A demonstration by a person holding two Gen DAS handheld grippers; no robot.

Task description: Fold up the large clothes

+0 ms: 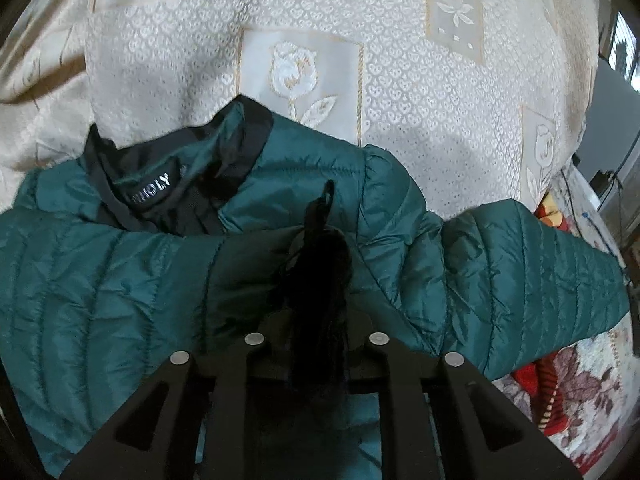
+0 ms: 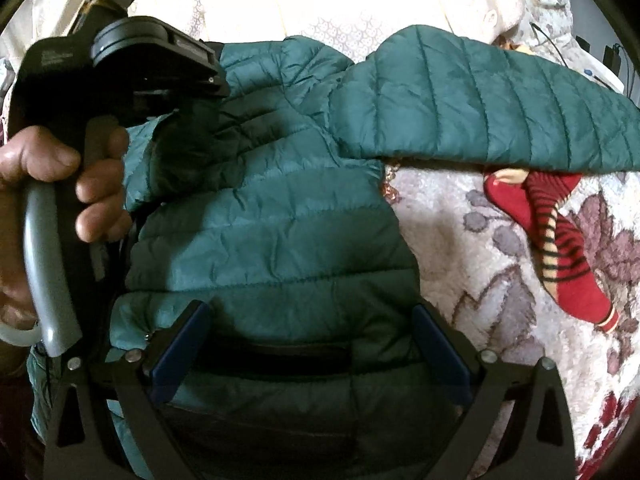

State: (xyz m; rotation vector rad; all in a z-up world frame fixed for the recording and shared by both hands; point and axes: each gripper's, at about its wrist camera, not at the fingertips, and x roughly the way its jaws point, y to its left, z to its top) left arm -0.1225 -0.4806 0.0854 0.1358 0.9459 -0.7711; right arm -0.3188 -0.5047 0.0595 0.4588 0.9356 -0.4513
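Here, in the left wrist view, the green quilted jacket point(image 1: 120, 280) lay spread on a cream patterned bedspread point(image 1: 400, 60), collar point(image 1: 160, 168) and black label uppermost, one sleeve point(image 1: 540, 264) stretched out to the right. The left gripper point(image 1: 316, 272) had its fingers drawn together on a dark bunched piece of the jacket, probably a cuff or folded-in sleeve end, though the black mass hid the pads themselves. In the right wrist view, the right gripper point(image 2: 308, 344) hovered with its blue-padded fingers point(image 2: 184, 348) spread wide over the jacket's lower body, gripping nothing. To do this fold well, I judged, the left should lay its pinch flat across the chest before releasing, while the right takes the outstretched sleeve next. Only the right view showed the person's hand point(image 2: 80, 184) on the left gripper's handle and the red striped sock point(image 2: 560, 248) on the floral blanket point(image 2: 460, 264); only the left showed the collar.
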